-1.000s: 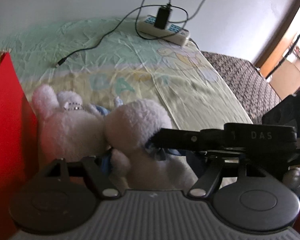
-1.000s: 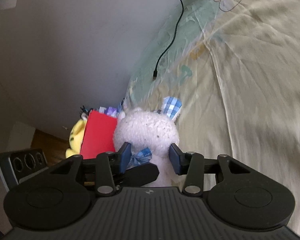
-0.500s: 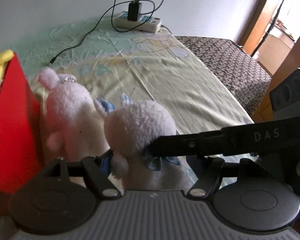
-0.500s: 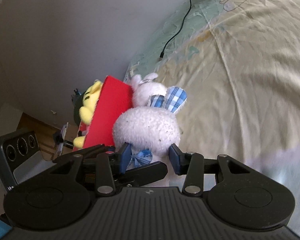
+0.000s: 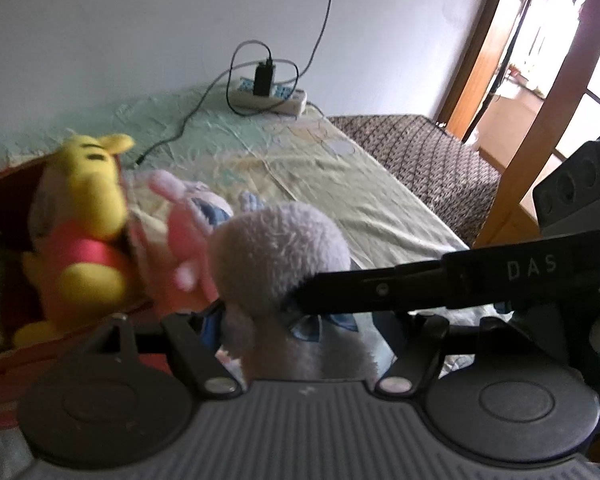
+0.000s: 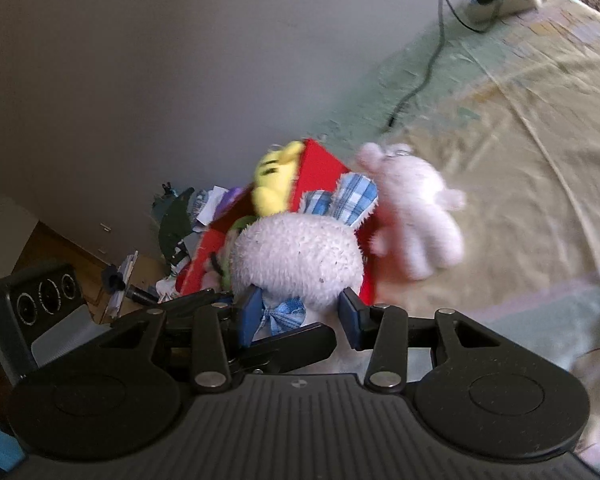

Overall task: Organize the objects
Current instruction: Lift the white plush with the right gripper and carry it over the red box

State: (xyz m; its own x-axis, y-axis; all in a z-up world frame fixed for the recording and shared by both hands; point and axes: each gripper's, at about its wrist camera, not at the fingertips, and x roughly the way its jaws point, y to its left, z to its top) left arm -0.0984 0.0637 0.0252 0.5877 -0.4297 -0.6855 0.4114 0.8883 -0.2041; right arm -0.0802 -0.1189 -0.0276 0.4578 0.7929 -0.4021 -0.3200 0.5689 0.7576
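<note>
**Plush rabbit held over the bed, red box beside it**

Left wrist view, left to right: a red open-topped box (image 5: 4, 188) at the left edge, containing a yellow plush bear in a red shirt (image 5: 82, 216); a pale pink plush rabbit (image 5: 176, 236) just beside the box; a white fuzzy plush rabbit with blue checked ears (image 5: 280, 256) at centre, clamped at the neck by the left gripper (image 5: 296, 320); the right gripper (image 5: 440, 284) is seen reaching in from the right. A white power strip (image 5: 274, 96) lies at the far end of the pale green-yellow bedsheet (image 5: 360, 184).

Right wrist view: the right gripper (image 6: 300, 312) is closed on the same white rabbit (image 6: 296, 260), blue pads (image 6: 250, 312) pressed at either side of its neck, by the blue bow.
</note>
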